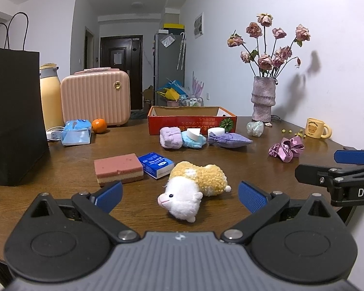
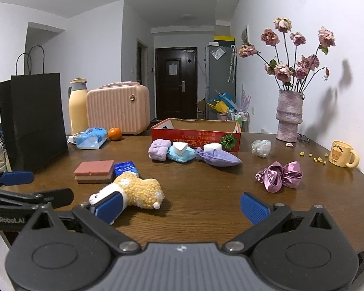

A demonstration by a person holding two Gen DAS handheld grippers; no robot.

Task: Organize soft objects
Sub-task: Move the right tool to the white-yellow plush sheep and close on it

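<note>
We see the left gripper (image 1: 179, 195) with its blue pads spread wide and empty, low over the wooden table (image 1: 206, 160). The plush hamster (image 1: 194, 191) lies on its side on the table between and just ahead of those pads, touching neither. Our right gripper (image 2: 179, 206) is likewise spread and holds nothing; the hamster sits by its left pad, partly hidden behind it, so we cannot tell whether they touch.

Just beyond the toy lie a pink layered sponge (image 1: 119, 168) and, right beside it, a blue tissue pack (image 1: 156, 165). To the right, well apart, rests a purple satin scrunchie (image 2: 279, 175).

Farther back, in a row in front of the red cardboard box (image 1: 191, 121), we find a lilac folded cloth (image 1: 170, 140), a light blue fluffy piece (image 1: 194, 141) with a white wedge sponge (image 1: 193, 134) on it, and a lavender drawstring pouch (image 1: 228, 140) with a white round sponge (image 1: 216, 131) behind it.

Near the wall stand a vase of dried roses (image 1: 263, 99) and a yellow bear mug (image 1: 316, 127). At the left stand a black paper bag (image 1: 14, 121), a pink case (image 1: 95, 99) and an orange (image 1: 99, 125).
</note>
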